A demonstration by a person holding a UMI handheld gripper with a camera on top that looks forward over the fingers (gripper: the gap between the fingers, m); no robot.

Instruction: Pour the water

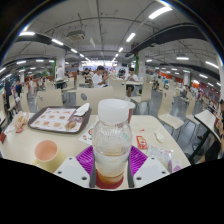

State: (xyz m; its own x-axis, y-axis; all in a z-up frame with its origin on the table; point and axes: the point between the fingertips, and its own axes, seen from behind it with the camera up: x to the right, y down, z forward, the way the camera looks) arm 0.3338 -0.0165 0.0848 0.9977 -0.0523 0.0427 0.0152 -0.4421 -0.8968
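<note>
Your gripper is clamped on the water bottle, both purple pads pressing its sides; it stands upright, white cap on, between the fingers above the pale table. At ten o'clock from the bottle sits an orange cup, and farther at eleven o'clock a tray of food

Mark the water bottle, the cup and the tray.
water bottle [111,140], gripper view, on its clear body
cup [46,152], gripper view, on its rim
tray [36,127], gripper view, on its near rim
</note>
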